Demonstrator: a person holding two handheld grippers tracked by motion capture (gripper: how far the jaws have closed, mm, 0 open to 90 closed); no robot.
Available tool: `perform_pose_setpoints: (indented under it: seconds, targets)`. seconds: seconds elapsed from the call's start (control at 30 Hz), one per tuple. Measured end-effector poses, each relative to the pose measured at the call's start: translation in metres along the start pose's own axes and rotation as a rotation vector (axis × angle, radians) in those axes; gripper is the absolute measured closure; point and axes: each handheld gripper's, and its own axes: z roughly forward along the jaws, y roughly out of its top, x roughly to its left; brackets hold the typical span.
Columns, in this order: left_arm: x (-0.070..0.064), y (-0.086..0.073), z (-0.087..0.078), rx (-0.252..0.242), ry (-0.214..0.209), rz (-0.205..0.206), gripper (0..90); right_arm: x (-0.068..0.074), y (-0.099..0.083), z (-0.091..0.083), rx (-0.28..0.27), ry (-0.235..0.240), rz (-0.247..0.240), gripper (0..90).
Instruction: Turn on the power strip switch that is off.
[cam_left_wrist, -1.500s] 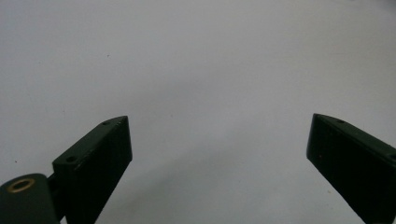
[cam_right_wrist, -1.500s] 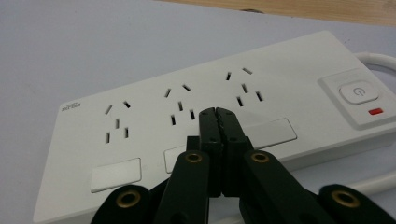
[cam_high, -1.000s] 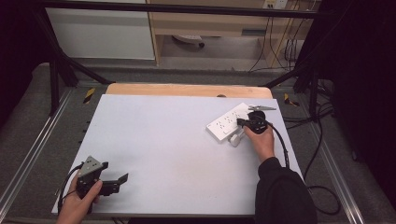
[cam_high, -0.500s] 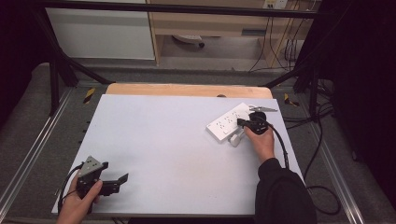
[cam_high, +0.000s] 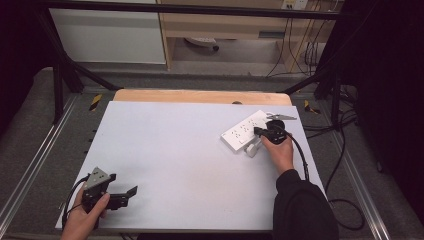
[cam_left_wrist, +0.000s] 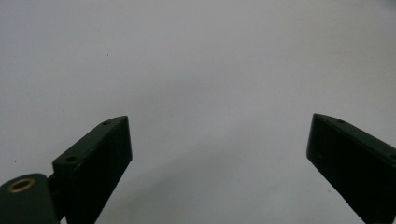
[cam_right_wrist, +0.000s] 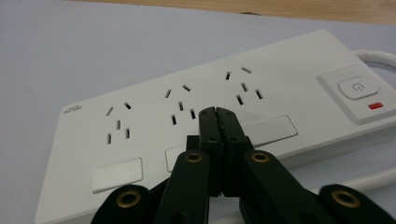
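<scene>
Two grippers are in our hands at the white table (cam_high: 190, 150). Our right gripper (cam_right_wrist: 217, 114) hangs low over the white power strip (cam_right_wrist: 289, 70), its jaws pressed together with nothing between them, the tips above the middle set of sockets and well left of the power button (cam_right_wrist: 357, 88) with its red indicator. From the high view the strip lies at an angle near the table's far right side, and a white plug (cam_high: 252, 148) rests at its near edge just beside our right hand (cam_high: 281, 152). Our left gripper (cam_high: 131, 192) sits at the near left corner, well apart from the strip, jaws spread wide over bare table.
</scene>
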Motion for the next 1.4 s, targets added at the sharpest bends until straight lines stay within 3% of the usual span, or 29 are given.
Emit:
perform_pose_setpoints:
  seconds: [0.3,0.77,1.4]
  targets:
    - [0.000,0.000,0.000,0.004,0.000,0.000,6.8,0.000,-0.001,0.001,0.010,-0.009,-0.004,90.0]
    - [0.001,-0.001,0.000,0.008,0.001,0.000,6.8,-0.002,-0.001,0.001,0.005,0.009,0.029,90.0]
    - [0.001,0.000,0.000,0.006,0.002,0.000,6.8,-0.002,0.006,-0.013,-0.043,0.013,0.030,90.0]
